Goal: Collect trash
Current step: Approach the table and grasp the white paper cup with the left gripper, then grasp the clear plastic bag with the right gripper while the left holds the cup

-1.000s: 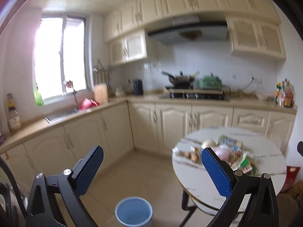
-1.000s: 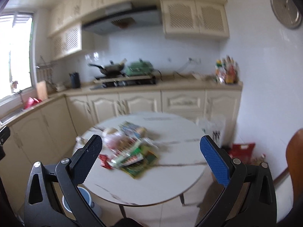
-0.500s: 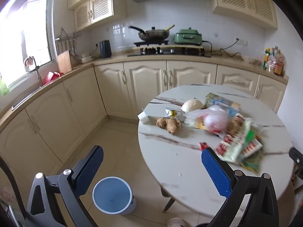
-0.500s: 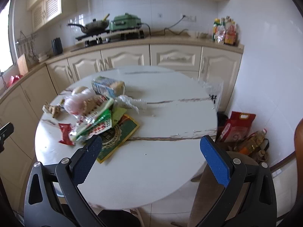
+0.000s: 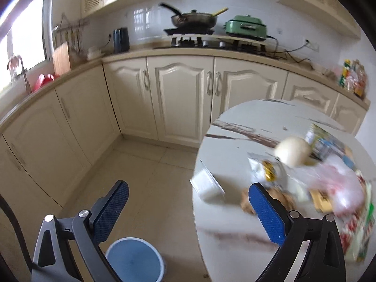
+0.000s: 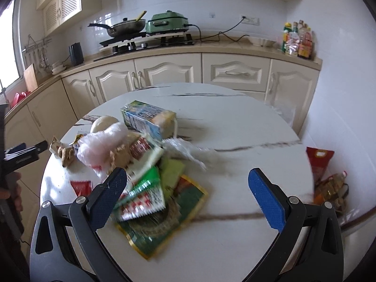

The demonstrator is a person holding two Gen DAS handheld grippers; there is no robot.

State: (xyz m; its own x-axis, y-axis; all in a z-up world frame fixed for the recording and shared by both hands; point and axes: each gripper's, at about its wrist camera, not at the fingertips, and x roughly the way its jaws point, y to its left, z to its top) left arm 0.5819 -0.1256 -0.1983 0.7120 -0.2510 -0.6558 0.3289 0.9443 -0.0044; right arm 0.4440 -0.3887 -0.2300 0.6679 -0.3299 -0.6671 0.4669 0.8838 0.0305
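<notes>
**Kitchen with a round table of litter, both claws coming in empty**

Cream kitchen cabinets curve behind a round white marble table. Right claw hangs spread wide and empty just above the near part of the table, its left finger over a heap of wrappers: green and red packets on a flat green bag. Beyond these lie a pink plastic bag, a juice carton, a pale round bun, ginger root and a small red wrapper.

Left claw is also spread and empty, straddling the table's left edge.

Over the last second both cameras have dropped from looking across the room to looking down at the table, now much closer. Judged from that, the first pickup is about to begin; nothing is collected yet.

Only the left view shows the blue bin on the floor beside the table, beneath that claw. Only the right view shows the whole heap sharply, plus the left tool at its far-left edge.
</notes>
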